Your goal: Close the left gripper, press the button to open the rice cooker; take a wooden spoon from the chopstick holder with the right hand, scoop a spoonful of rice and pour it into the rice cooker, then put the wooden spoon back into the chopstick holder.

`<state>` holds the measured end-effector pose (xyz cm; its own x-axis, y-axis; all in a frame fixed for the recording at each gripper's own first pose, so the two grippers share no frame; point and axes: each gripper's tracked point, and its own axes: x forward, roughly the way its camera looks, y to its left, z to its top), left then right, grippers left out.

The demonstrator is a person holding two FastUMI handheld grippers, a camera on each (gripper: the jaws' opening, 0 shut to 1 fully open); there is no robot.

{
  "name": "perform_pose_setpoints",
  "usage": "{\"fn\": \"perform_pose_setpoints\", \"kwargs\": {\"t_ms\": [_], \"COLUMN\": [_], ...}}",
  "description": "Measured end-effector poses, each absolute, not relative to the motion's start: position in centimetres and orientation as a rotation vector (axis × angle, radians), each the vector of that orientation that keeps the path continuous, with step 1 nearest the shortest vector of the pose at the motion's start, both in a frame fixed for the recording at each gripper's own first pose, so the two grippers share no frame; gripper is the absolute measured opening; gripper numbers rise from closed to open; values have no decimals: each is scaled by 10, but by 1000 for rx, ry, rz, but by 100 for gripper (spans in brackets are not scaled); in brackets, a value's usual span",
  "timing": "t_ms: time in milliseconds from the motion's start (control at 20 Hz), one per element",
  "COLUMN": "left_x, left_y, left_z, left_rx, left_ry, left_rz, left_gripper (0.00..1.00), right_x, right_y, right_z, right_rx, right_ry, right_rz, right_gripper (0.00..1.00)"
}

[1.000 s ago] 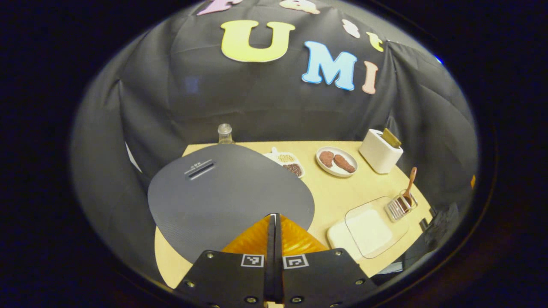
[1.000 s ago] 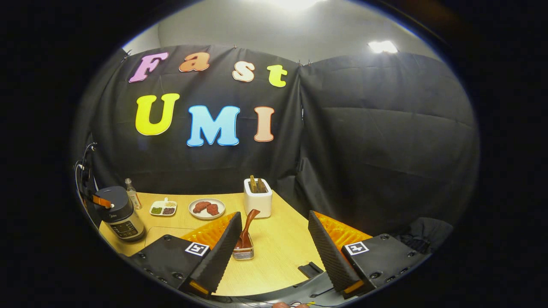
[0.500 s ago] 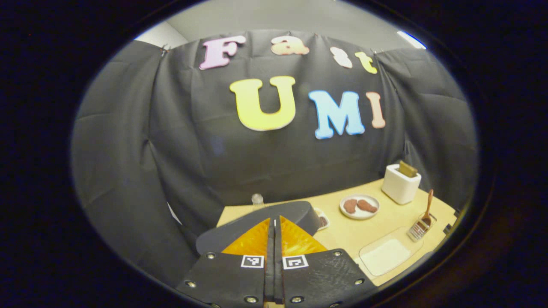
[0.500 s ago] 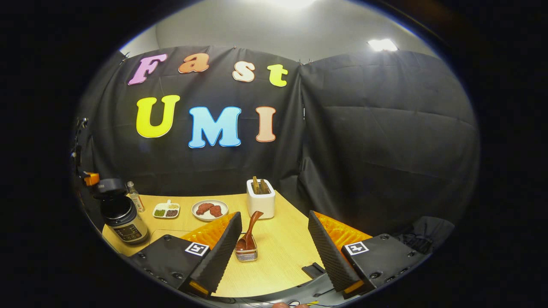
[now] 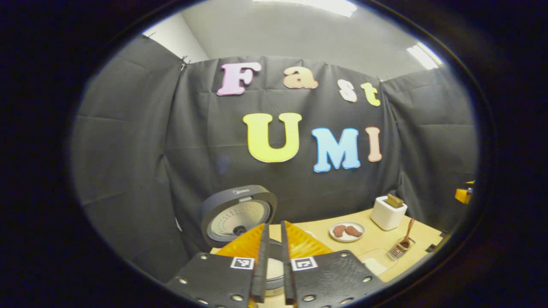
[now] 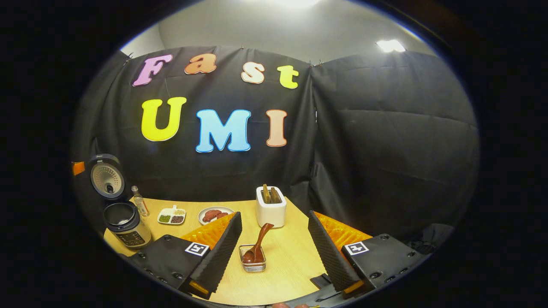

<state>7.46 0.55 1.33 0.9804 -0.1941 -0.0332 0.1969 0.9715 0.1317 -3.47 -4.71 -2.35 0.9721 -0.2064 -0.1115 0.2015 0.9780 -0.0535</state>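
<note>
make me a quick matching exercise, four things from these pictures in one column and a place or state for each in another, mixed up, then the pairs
Things:
1. rice cooker lid
2. wooden spoon
3. toaster
4. right gripper

Places or states:
A. fingers wide apart
B. swung up, standing open
C. standing in the chopstick holder
D. at the table's far edge, slices in its slots

Pairs: 1-B, 2-C, 3-D, 4-A
</note>
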Motion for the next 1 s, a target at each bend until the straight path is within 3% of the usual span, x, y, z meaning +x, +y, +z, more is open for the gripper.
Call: {"fn": "perform_pose_setpoints", "kwargs": {"t_ms": [300,1000], "left_x": [69,60], "left_y": [-13,-24], "left_z": [-4,-27], "left_rx": [93,129], "left_ry": [52,145], "left_rz": [-150,80], "left_gripper": [94,95], "right_x": [23,130], "right_y": [-49,-65], "right_z": [-38,-178], "right_rx": [-10,224], "right_ry": [156,586], "right_rz": [-150,-3], "right_gripper": [99,98]}}
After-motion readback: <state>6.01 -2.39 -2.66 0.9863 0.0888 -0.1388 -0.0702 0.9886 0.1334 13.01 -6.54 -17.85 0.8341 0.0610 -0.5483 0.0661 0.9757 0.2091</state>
